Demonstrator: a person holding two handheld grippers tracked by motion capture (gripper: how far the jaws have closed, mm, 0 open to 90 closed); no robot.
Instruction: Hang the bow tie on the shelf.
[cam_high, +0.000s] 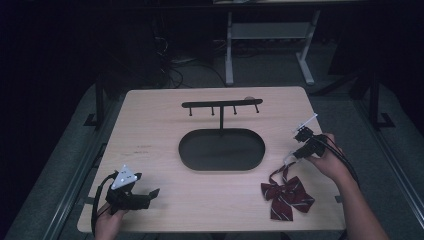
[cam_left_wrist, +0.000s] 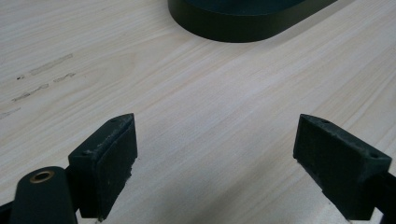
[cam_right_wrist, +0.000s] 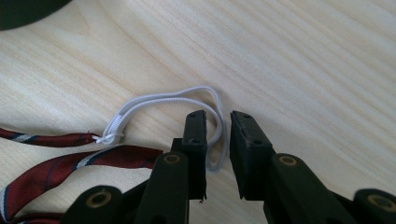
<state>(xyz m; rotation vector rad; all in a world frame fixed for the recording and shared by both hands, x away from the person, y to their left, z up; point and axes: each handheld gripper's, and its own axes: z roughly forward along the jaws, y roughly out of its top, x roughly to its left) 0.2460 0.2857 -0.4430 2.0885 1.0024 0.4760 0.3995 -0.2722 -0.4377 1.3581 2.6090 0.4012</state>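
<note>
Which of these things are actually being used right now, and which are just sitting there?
In use:
- bow tie
- its white elastic loop, lying between the jaws of the right gripper

Sitting idle:
- black hook stand
- left gripper, open over bare table

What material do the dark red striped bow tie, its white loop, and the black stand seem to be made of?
Dark red striped bow tie: probably woven fabric, slight sheen, soft folds. White loop: likely elastic cord, thin and limp. Black stand: apparently metal, matte painted, with thin rigid hooks.

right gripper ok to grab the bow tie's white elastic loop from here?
Probably yes: the right gripper already straddles the white elastic loop, which lies flat on the bare table; jaws nearly closed, nothing blocking.
</note>
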